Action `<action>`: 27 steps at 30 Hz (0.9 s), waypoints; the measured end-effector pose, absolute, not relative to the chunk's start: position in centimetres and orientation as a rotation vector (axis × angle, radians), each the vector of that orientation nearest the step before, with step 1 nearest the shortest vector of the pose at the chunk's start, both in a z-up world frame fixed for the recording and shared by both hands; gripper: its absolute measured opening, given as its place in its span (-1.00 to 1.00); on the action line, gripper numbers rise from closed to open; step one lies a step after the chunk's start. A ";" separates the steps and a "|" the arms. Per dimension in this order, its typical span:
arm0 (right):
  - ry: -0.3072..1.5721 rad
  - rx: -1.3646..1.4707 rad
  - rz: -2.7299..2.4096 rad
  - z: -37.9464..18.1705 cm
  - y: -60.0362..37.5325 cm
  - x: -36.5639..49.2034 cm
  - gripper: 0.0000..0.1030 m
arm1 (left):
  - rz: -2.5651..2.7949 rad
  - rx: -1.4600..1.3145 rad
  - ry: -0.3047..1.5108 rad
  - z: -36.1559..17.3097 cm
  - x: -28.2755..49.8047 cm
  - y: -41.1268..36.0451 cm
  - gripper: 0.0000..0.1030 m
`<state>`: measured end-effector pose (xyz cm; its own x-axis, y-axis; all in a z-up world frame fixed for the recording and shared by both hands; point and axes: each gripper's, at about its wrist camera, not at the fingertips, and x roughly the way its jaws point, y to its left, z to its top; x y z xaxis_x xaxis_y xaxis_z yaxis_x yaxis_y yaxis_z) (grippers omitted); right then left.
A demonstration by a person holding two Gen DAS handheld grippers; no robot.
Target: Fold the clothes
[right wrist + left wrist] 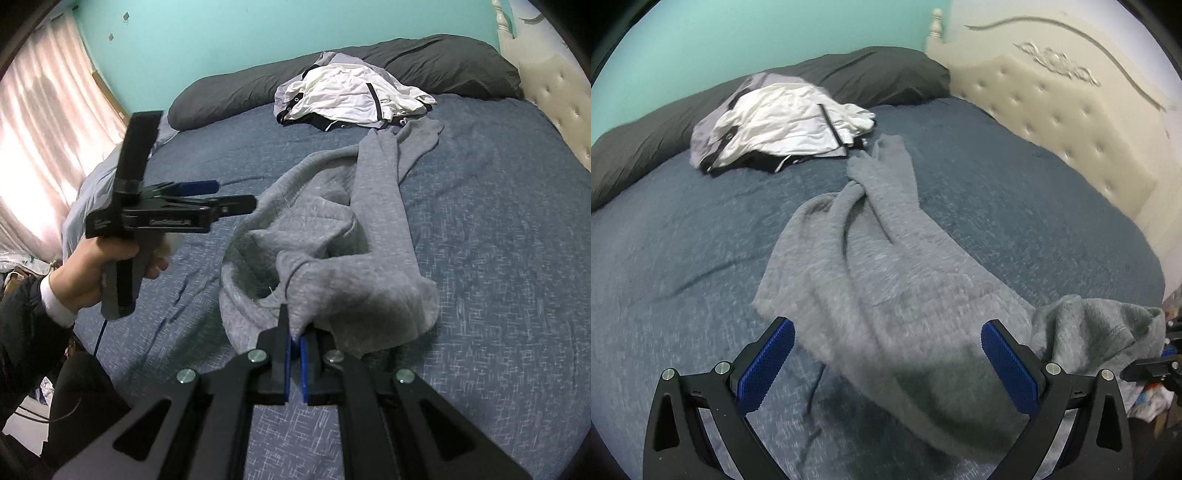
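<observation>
I am holding my right gripper (295,341) with its jaws clamped on a pinch of the grey sweatpants (351,236), near the near edge of the bed (498,229). The garment is lying crumpled along the middle of the blue bedspread, its legs twisting together and running toward the far edge, where the cuffs are ending just beside a white-and-black jacket (351,94). My left gripper (886,354) is hovering over the waist end with its blue pads (764,365) standing wide apart and nothing between them touching. In the right wrist view, my left hand (99,273) is gripping its handle above the bed's left side. Dark pillows (424,62) are lining the far edge and a tufted headboard (1052,122) the right edge. Bare bedspread is lying open on both sides of the sweatpants.
</observation>
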<state>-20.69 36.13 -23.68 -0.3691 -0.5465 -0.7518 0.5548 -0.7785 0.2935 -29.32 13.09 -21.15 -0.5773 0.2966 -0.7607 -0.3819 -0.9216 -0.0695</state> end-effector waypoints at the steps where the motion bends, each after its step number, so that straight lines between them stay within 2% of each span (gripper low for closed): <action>1: 0.009 1.181 -2.158 -23.7 36.1 -20.8 -0.93 | 2.480 -1.177 0.159 -21.3 -29.6 13.6 1.00; 12: -0.033 1.182 -2.150 -24.6 36.9 -21.4 -0.93 | 2.381 -1.241 0.244 -23.8 -32.4 16.6 0.99; 14: -0.038 1.184 -2.147 -24.9 37.0 -21.5 -0.93 | 2.366 -1.251 0.255 -24.2 -32.6 17.0 0.91; 16: -0.041 1.186 -2.145 -25.1 37.1 -21.6 -0.93 | 2.353 -1.265 0.261 -24.7 -32.9 17.3 0.69; 20: -0.047 1.189 -2.142 -25.3 37.2 -22.0 -0.93 | 2.326 -1.282 0.232 -25.2 -33.3 17.6 0.42; 22: -0.045 1.188 -2.143 -25.4 37.2 -22.1 -0.93 | 2.311 -1.289 0.244 -25.5 -33.4 17.8 0.09; 25: -0.046 1.191 -2.146 -25.5 37.2 -22.2 -0.93 | 2.295 -1.288 0.268 -25.8 -33.3 18.0 -0.23; 27: -0.047 1.194 -2.149 -25.6 37.2 -22.3 -0.93 | 2.296 -1.284 0.271 -25.7 -33.3 17.8 -0.29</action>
